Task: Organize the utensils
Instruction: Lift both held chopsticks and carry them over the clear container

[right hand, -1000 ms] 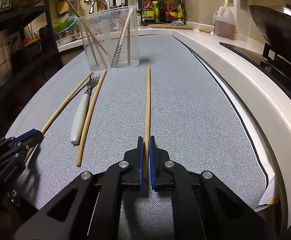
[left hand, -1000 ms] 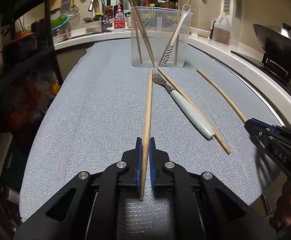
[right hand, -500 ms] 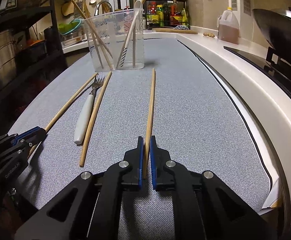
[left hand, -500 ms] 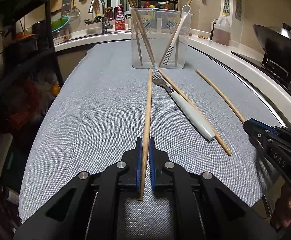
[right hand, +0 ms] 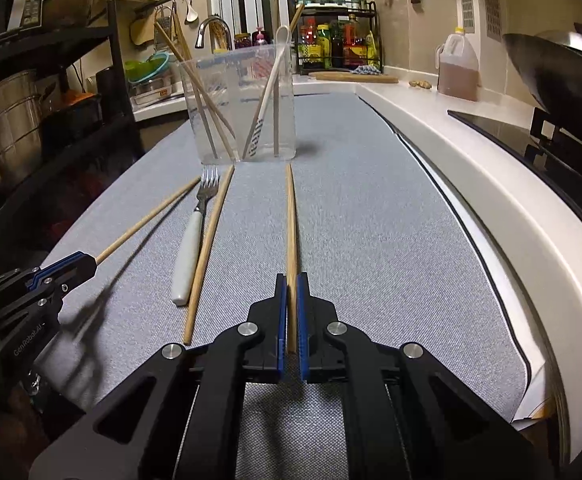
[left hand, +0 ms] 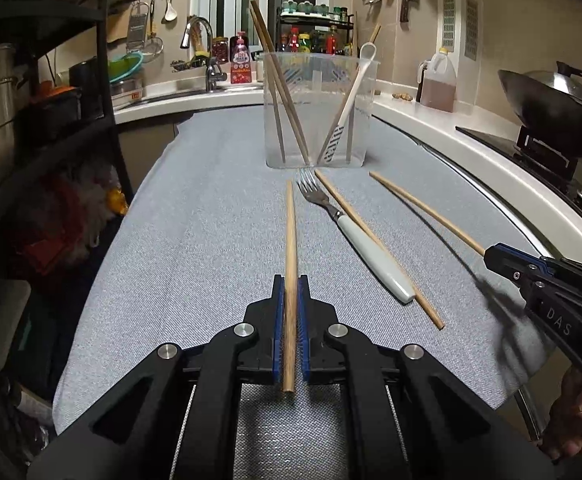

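My left gripper (left hand: 290,285) is shut on a wooden chopstick (left hand: 290,236) that points toward a clear plastic holder (left hand: 319,110) holding chopsticks and a white spoon. My right gripper (right hand: 291,282) is shut on another wooden chopstick (right hand: 290,220), also pointing at the holder (right hand: 243,108). Both chopsticks are lifted a little off the grey mat. A fork with a white handle (left hand: 365,246) and a loose chopstick (left hand: 375,240) lie side by side on the mat between the grippers; they also show in the right wrist view, the fork (right hand: 191,240) and the chopstick (right hand: 209,248).
The grey mat (left hand: 195,216) covers the counter. A white counter edge (right hand: 503,200) and a stove with a wok (left hand: 551,108) are at the right. A black shelf rack (left hand: 51,120) stands at the left. A sink (left hand: 207,56) and an oil jug (left hand: 437,80) are behind.
Both grippers have lifted their chopsticks slightly and drawn back a little from the holder. The fork and loose chopstick have not moved.
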Available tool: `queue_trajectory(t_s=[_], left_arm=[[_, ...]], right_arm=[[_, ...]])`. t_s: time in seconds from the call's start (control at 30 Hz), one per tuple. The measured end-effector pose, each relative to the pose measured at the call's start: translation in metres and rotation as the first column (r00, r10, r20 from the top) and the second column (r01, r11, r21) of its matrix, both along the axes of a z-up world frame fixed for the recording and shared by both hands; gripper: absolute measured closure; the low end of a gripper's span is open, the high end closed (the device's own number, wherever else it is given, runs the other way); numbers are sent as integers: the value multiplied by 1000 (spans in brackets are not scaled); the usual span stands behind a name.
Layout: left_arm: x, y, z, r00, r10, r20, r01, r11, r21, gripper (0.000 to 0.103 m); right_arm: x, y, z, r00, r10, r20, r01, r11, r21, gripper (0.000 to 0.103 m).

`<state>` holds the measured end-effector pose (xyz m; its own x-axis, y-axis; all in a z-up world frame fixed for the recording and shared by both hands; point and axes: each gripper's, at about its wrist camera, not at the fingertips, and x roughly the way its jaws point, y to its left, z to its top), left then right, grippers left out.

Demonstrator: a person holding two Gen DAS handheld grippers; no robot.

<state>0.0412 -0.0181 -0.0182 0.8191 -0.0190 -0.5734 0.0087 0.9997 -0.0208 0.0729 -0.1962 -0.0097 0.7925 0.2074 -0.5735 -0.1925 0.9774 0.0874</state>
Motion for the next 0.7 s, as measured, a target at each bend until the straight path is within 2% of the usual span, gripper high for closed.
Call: queue_trajectory(t_s=[0.4, 0.7], left_arm=[[-16, -3, 28, 992, -17, 124, 15, 1000, 19, 97], [-20, 4, 39, 987, -15, 163, 16, 1000, -7, 97]], right_arm=[[-18, -2, 46, 995, 12, 100, -13, 1000, 9, 98], [-21, -4, 70, 990, 11, 141, -13, 1000, 13, 98]])
